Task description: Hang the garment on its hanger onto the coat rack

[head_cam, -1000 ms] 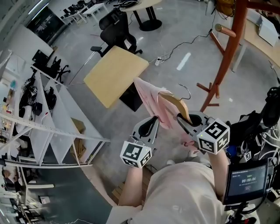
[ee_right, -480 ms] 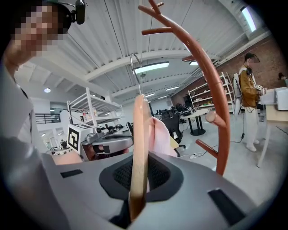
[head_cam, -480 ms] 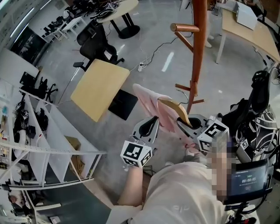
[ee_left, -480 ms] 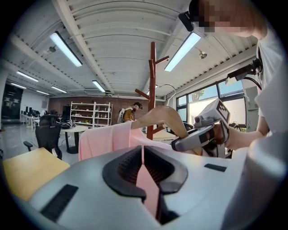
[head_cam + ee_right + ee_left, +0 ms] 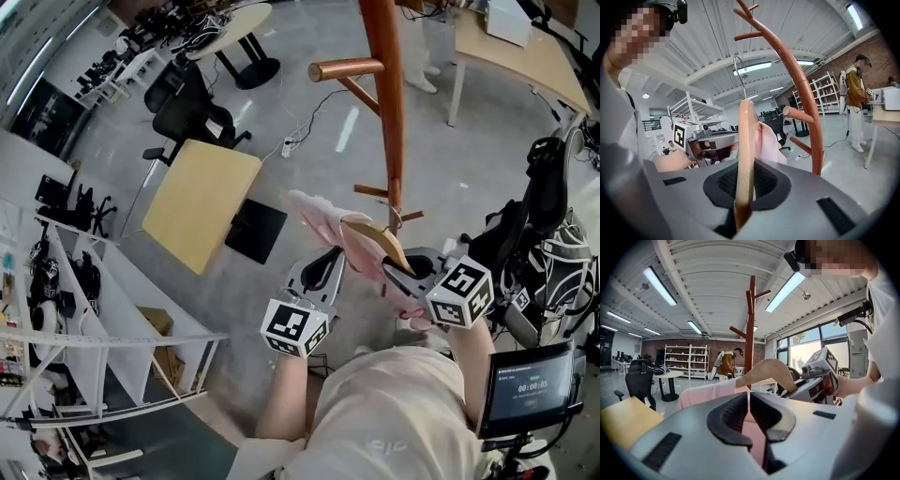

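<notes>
A wooden hanger (image 5: 375, 241) carries a pink garment (image 5: 323, 220) at chest height, and its metal hook (image 5: 738, 70) points up. My right gripper (image 5: 396, 267) is shut on the hanger's wooden arm (image 5: 744, 154). My left gripper (image 5: 328, 261) is shut on the pink cloth (image 5: 749, 420) below the hanger's other shoulder (image 5: 766, 371). The brown coat rack (image 5: 382, 103) stands just beyond the hanger, with a peg (image 5: 345, 68) sticking out to the left. In the right gripper view the rack (image 5: 799, 89) rises to the right of the hook, apart from it.
A yellow table (image 5: 200, 202) and a black office chair (image 5: 186, 114) stand to the left on the grey floor. White shelving (image 5: 112, 309) lines the near left. A desk (image 5: 525, 66) and a cart with a screen (image 5: 527, 386) are on the right. A person (image 5: 855, 86) stands far off.
The coat rack has come closer: its pole slid left in the head view and now stands right behind the hanger. Both grippers keep their hold.
</notes>
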### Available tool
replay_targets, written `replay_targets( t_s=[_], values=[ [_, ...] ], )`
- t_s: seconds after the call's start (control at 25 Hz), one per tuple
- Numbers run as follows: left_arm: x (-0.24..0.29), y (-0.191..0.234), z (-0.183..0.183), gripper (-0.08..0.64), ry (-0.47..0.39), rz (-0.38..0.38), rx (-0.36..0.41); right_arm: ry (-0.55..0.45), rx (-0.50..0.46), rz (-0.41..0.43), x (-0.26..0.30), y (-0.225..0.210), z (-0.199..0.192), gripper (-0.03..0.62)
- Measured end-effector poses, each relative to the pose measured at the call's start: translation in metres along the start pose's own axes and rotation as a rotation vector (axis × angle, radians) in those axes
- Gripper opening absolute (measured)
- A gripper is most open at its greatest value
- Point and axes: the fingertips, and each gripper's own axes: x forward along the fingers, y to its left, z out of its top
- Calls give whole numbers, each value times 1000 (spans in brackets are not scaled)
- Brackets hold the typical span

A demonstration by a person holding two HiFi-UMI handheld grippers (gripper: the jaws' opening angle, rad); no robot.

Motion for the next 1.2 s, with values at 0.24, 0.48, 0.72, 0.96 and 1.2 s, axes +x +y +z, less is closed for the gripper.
replay_targets(
  t_s=[0.24,0.48,0.72,0.96,1.2],
  values=[
    [18,-5,0,6,21,-3,2,27,29,21,-2,-18,-15,26],
    [38,-10,-2,6,46,-10,8,49,56,46,0,-34,-27,26],
    [54,-16,-5,6,75,-15,12,74,81,81,2,-49,-39,26],
    [70,-19,-11,6,107,-9,5,107,106,118,9,-61,-56,26],
    [90,-18,-19,6,127,-2,6,131,122,140,17,-81,-74,26]
  ],
)
